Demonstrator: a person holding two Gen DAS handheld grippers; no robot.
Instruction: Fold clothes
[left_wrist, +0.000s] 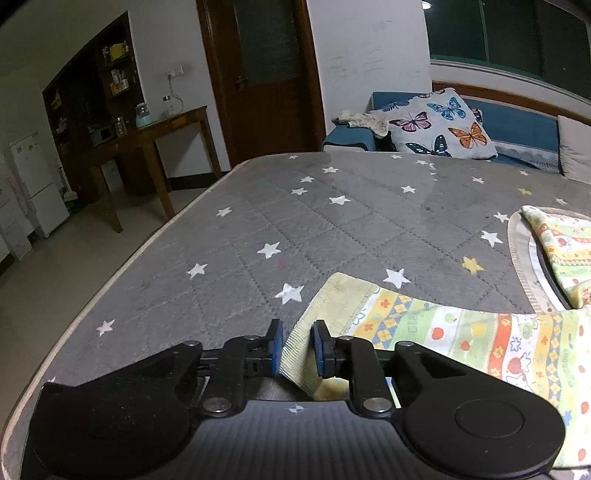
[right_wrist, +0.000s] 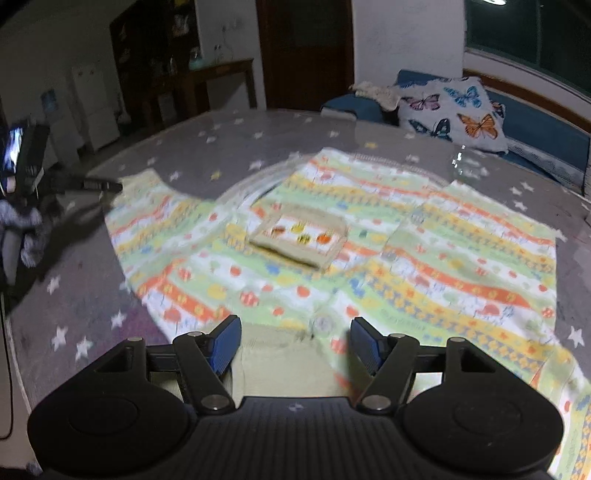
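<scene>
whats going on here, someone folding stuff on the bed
A person with a handheld gripper in each hand is working on a patterned garment spread flat on a grey star-print bed cover. The left gripper has the ribbed cuff of a sleeve between its jaws, which stand slightly apart. The right gripper hangs open over the near hem. No fold is made yet.

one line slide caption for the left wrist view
Left hand-held gripper at the ribbed cuff of a colourful patterned garment lying on a grey star-print bed cover.
</scene>
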